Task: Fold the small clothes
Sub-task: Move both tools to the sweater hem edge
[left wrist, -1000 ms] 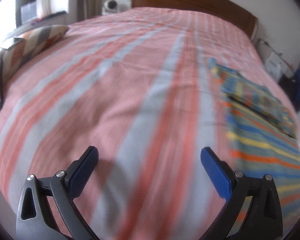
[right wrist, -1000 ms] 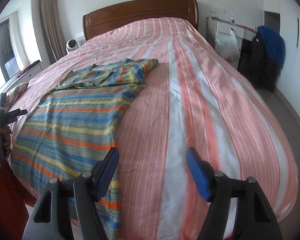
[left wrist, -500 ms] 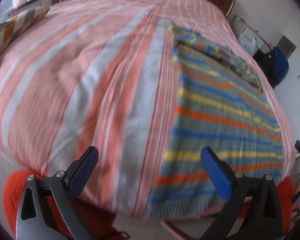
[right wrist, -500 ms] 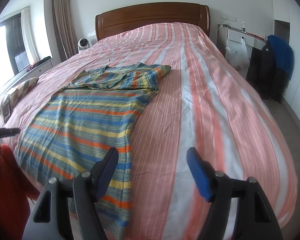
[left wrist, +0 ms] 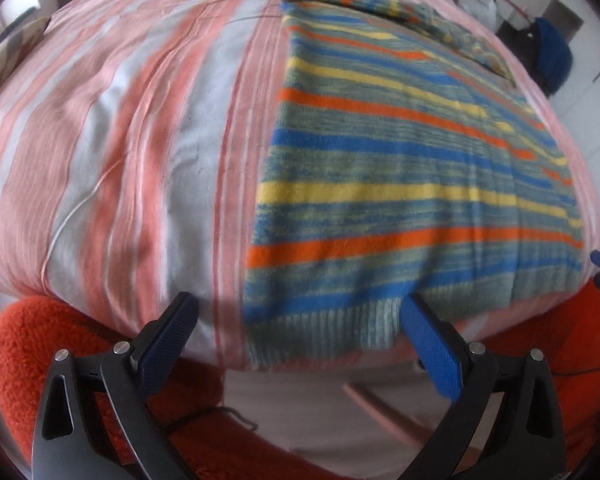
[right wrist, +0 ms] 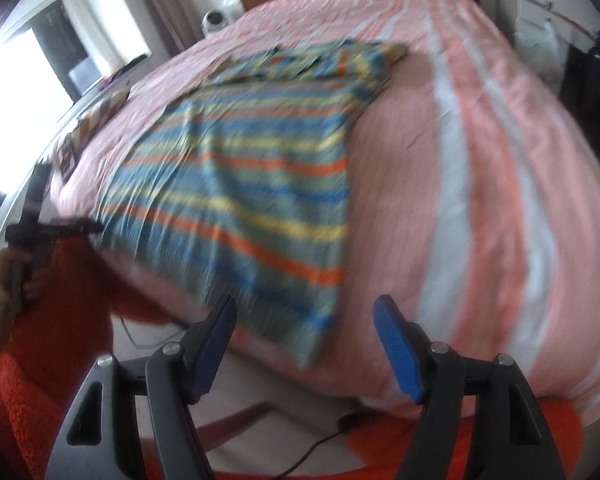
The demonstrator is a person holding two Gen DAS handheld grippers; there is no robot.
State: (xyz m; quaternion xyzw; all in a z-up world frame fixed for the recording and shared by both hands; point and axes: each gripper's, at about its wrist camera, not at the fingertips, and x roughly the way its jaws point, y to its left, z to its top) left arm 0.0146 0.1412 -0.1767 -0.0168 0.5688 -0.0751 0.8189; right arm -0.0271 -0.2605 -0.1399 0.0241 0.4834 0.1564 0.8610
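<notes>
On bed (left wrist: 140, 140), blurred striped sweater (left wrist: 380, 184), far end bunched

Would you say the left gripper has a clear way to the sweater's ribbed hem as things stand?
Probably yes: the left gripper is open, and the ribbed hem of the sweater hangs over the bed edge just ahead, with nothing between.

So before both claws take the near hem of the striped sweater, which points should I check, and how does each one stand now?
1. Left claw open, nothing between its fingers: ok.
2. Right claw open and empty: ok.
3. Striped sweater lies flat on the bed, body spread out: ok.
4. Ribbed hem reaches the near bed edge, free to grasp: ok.
5. Sleeves are folded in across the top: cannot tell, that part is bunched and blurred.
6. Claws are lined up with the two hem corners: not ok; each is near a corner but apart from the cloth.
</notes>
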